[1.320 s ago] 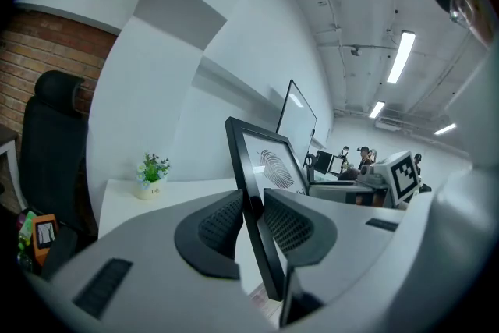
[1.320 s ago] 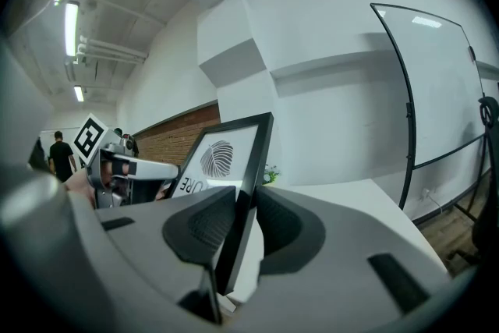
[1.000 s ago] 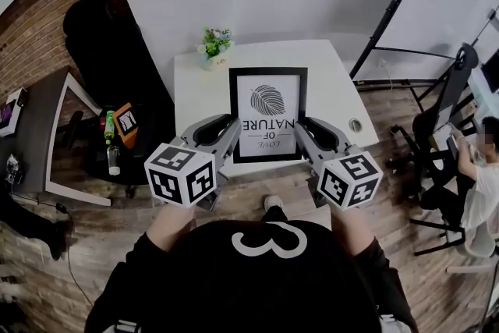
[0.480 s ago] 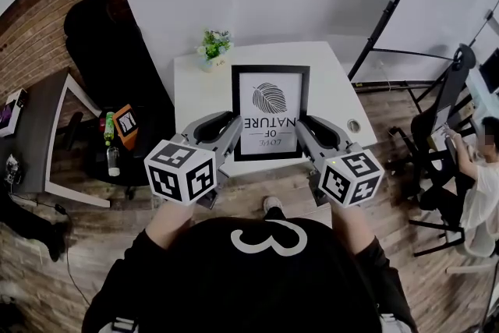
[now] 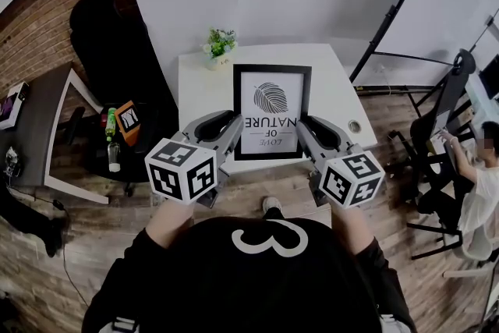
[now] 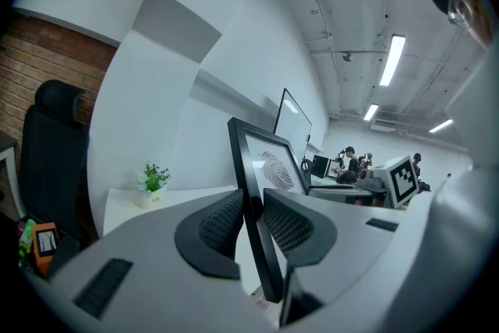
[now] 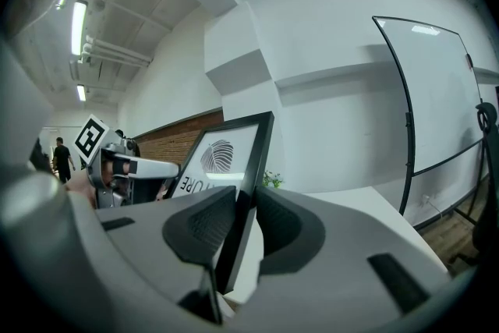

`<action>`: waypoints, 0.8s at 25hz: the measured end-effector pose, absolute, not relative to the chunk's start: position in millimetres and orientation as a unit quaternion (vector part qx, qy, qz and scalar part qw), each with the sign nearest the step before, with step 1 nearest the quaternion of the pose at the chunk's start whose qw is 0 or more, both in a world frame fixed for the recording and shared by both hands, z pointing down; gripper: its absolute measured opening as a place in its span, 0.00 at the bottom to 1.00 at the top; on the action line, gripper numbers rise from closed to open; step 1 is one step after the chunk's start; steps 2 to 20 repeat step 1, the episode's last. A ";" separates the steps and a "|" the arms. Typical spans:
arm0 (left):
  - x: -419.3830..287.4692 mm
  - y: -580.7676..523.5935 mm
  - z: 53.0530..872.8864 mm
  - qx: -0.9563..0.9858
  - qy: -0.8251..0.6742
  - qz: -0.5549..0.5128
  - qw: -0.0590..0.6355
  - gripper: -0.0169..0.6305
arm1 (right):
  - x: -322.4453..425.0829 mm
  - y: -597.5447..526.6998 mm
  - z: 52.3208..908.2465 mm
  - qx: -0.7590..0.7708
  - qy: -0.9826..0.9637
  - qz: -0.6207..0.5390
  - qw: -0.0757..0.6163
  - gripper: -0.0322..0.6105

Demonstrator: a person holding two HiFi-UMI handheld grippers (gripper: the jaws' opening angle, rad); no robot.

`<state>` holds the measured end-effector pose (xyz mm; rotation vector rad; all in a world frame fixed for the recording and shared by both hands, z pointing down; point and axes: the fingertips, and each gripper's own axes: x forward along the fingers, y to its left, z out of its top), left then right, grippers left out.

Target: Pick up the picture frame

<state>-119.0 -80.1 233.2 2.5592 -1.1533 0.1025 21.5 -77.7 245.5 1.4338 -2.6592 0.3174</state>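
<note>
A black picture frame [image 5: 272, 111] with a leaf print and upside-down lettering hangs over the white table [image 5: 199, 93], held at both sides. My left gripper [image 5: 228, 132] is shut on its left edge, and the frame [image 6: 251, 187] stands pinched between the ribbed pads in the left gripper view. My right gripper [image 5: 306, 130] is shut on the right edge; there the frame [image 7: 248, 168] runs up between the jaws in the right gripper view.
A small potted plant [image 5: 217, 44] stands at the table's back left corner. A dark office chair [image 5: 105, 43] and a low stand with bottles [image 5: 114, 138] sit to the left. A whiteboard stand [image 5: 405, 8] and a seated person [image 5: 477, 168] are to the right.
The frame has risen slightly off the table and shifted a little right in the head view, with both grippers still clamped on its sides.
</note>
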 end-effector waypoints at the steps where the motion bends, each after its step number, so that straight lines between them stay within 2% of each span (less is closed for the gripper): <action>1: -119.4 -78.7 232.4 0.899 -0.405 0.035 0.165 0.17 | 21.2 -76.6 244.9 0.471 -0.874 0.104 0.051 0.20; 20: -119.4 -78.7 232.4 0.899 -0.405 0.035 0.165 0.17 | 21.2 -76.6 244.9 0.471 -0.874 0.104 0.051 0.20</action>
